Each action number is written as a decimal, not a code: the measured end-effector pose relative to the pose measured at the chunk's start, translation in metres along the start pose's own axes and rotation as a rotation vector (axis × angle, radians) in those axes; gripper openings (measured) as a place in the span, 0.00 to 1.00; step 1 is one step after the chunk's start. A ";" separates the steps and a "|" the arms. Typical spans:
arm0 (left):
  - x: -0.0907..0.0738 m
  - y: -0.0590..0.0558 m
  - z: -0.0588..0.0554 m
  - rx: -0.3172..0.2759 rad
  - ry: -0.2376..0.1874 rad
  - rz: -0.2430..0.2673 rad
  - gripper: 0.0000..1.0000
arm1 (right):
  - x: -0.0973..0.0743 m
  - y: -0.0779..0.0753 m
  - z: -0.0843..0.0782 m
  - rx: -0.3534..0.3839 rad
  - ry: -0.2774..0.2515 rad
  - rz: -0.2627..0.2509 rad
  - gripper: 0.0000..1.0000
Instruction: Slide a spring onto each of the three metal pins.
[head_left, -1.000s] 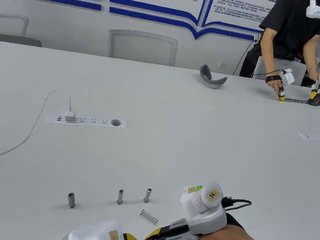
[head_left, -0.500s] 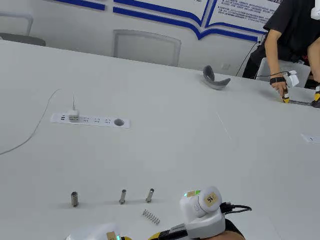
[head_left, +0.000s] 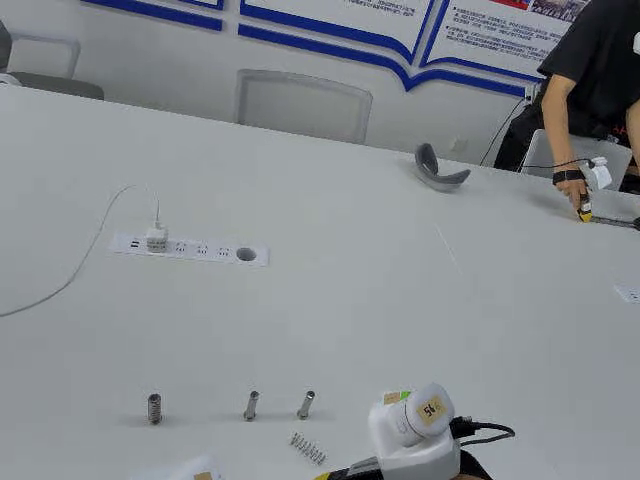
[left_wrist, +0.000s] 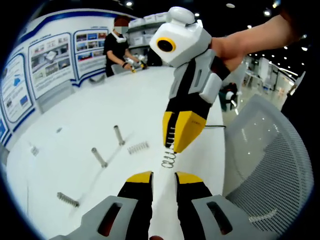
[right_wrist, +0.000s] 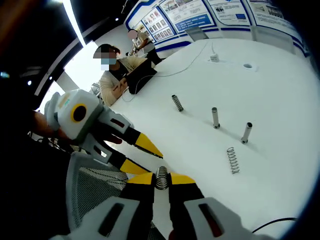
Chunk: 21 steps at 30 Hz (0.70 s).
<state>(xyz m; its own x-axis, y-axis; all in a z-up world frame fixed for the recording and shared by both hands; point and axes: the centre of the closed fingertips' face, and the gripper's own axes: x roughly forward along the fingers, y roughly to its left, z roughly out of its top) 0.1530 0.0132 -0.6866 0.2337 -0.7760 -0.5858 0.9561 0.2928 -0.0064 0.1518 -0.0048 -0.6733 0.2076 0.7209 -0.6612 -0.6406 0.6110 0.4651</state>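
So far we count one pin of three done. The leftmost pin (head_left: 154, 408) in the head view stands on the surface (head_left: 330, 300) with a spring coiled round its shaft. The middle pin (head_left: 251, 405) and the right-hand pin (head_left: 306, 404) stand upright in the same row, both bare. We judge the task about a third complete, with two springs left to fit.

One of those, the held spring (right_wrist: 161, 177), is pinched between the closed jaws of our right hand-held gripper (right_wrist: 161, 181), which is near the edge of the surface and short of the pins. In the left gripper view it hangs down from the yellow tips. The other, the loose spring (head_left: 308, 449), lies flat on the surface just in front of the right-hand pin, touching neither bare pin.

Our left hand-held gripper (left_wrist: 163, 178) carries nothing. Its jaws stand a little apart and point towards the held spring. We think the held spring goes on a bare pin next, then the loose one.
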 end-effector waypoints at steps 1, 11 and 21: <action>0.000 0.002 -0.001 -0.009 0.000 0.003 0.18 | 0.000 -0.001 0.000 -0.002 0.000 -0.003 0.12; -0.005 0.014 -0.010 -0.066 0.001 0.037 0.19 | 0.001 -0.018 0.002 0.004 0.014 -0.049 0.12; -0.012 0.036 -0.024 -0.184 -0.002 0.106 0.24 | 0.002 -0.037 0.011 -0.014 0.039 -0.091 0.12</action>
<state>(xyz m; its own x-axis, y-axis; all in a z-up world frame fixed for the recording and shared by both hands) 0.1803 0.0462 -0.6998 0.3322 -0.7364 -0.5894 0.8778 0.4700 -0.0925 0.1842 -0.0222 -0.6852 0.2369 0.6488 -0.7231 -0.6308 0.6688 0.3935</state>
